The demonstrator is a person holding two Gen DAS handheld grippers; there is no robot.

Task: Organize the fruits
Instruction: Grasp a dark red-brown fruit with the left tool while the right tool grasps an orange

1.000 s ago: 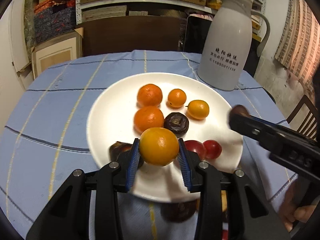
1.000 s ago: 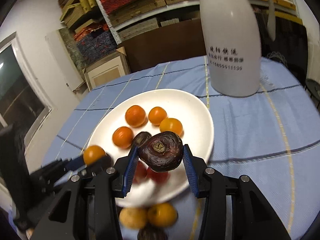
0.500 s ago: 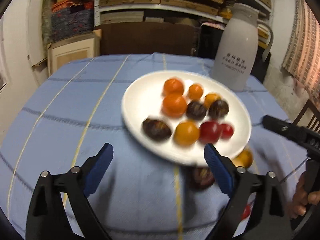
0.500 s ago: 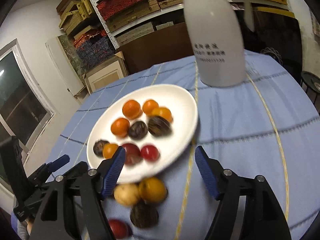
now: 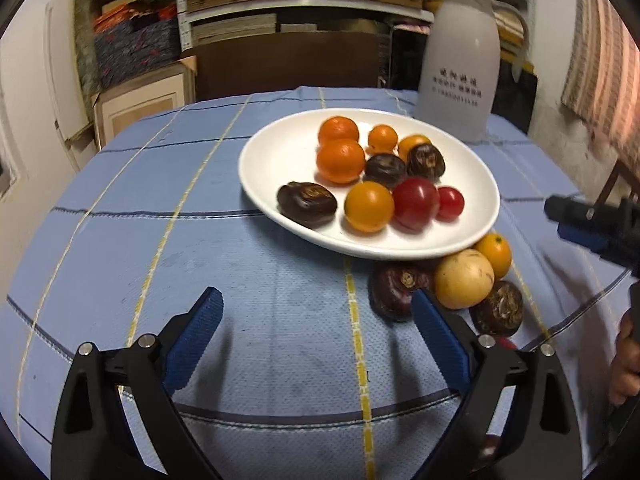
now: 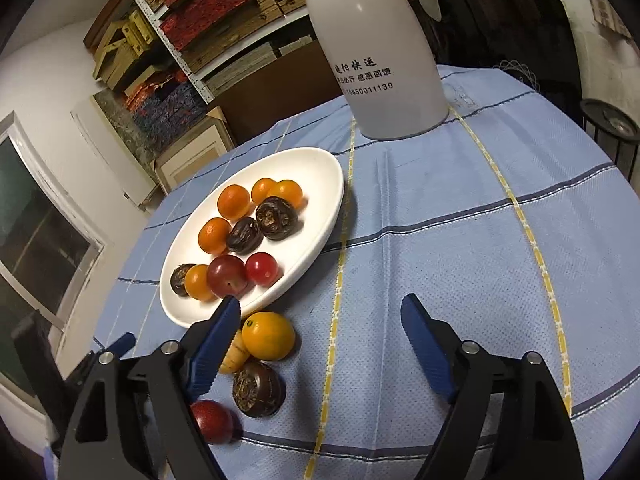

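Note:
A white plate (image 5: pixel 280 152) (image 6: pixel 320 168) on the blue tablecloth holds several fruits: oranges (image 5: pixel 340 160), dark wrinkled fruits (image 5: pixel 307 204), an orange tomato (image 5: pixel 369 206) and red tomatoes (image 5: pixel 415 202). Loose fruits lie on the cloth by the plate's near edge: an orange one (image 6: pixel 268 335), a pale yellow one (image 5: pixel 464 278), dark ones (image 6: pixel 258 389) and a red one (image 6: pixel 212 420). My left gripper (image 5: pixel 316 330) is open and empty over the cloth, left of the loose fruits. My right gripper (image 6: pixel 320 336) is open and empty, its left finger beside the loose fruits.
A tall white thermos jug (image 5: pixel 460 64) (image 6: pixel 380 48) stands behind the plate on the right. The round table's edge curves away on all sides. Shelves with stacked boards and a cabinet (image 5: pixel 140 104) stand behind the table.
Both grippers opened: the left let go of the orange tomato and the right the dark fruit, both now on the plate. Both grippers pulled back from the plate.

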